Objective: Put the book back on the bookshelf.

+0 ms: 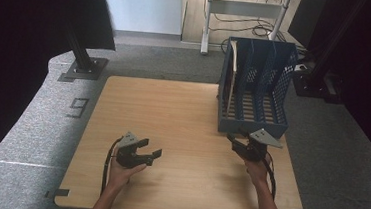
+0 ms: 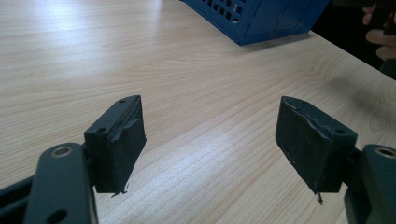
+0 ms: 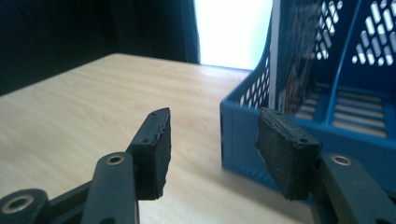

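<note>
A blue slotted file rack (image 1: 256, 87) stands at the table's far right, with a thin book or folder (image 1: 232, 78) upright in its leftmost slot. My left gripper (image 1: 150, 151) rests low over the table's front middle, open, with bare wood between its pads (image 2: 119, 144). My right gripper (image 1: 234, 141) is open just in front of the rack's near left corner (image 3: 243, 135), and nothing sits between its pads (image 3: 156, 149). The book's edge (image 3: 287, 65) stands inside the rack (image 3: 355, 102). A corner of the rack (image 2: 257, 21) lies ahead in the left gripper view.
The wooden table (image 1: 172, 113) stretches wide to the left of the rack. Grey carpet surrounds it, with a black stand base (image 1: 83, 69) at the far left and a white frame with cables (image 1: 245, 19) behind. The other hand's fingers (image 2: 380, 39) are at the right edge.
</note>
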Tool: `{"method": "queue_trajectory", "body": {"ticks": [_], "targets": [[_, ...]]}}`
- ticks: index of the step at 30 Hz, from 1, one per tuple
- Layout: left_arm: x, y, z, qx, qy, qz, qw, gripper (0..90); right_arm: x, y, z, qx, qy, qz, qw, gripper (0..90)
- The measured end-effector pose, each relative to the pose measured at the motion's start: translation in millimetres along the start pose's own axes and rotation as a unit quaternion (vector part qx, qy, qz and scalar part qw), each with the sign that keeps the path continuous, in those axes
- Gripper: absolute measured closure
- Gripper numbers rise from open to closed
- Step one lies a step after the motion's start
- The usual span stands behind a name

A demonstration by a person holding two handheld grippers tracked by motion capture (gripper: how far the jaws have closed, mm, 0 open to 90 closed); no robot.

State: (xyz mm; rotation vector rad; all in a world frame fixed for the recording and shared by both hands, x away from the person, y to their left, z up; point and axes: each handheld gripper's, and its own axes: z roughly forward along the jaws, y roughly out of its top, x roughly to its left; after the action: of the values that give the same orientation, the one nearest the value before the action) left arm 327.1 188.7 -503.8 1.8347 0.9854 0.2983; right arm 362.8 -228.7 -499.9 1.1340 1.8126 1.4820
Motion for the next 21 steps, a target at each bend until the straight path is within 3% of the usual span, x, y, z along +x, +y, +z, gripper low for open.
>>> {"method": "queue_trajectory", "body": {"ticks": [10, 21], "targets": [[-0.8, -2.2, 3.3, 0.009, 0.0, 0.002, 1.0, 24.2, -2.1, -25.5, -13.0, 0.024, 0.003, 0.007, 0.9997, 44.7], [-2.5, -3.4, 5.8, 0.014, 0.002, 0.005, 0.9999, 24.2, -3.8, -38.4, -19.9, 0.046, 0.001, 0.005, 0.9989, 44.6]]}}
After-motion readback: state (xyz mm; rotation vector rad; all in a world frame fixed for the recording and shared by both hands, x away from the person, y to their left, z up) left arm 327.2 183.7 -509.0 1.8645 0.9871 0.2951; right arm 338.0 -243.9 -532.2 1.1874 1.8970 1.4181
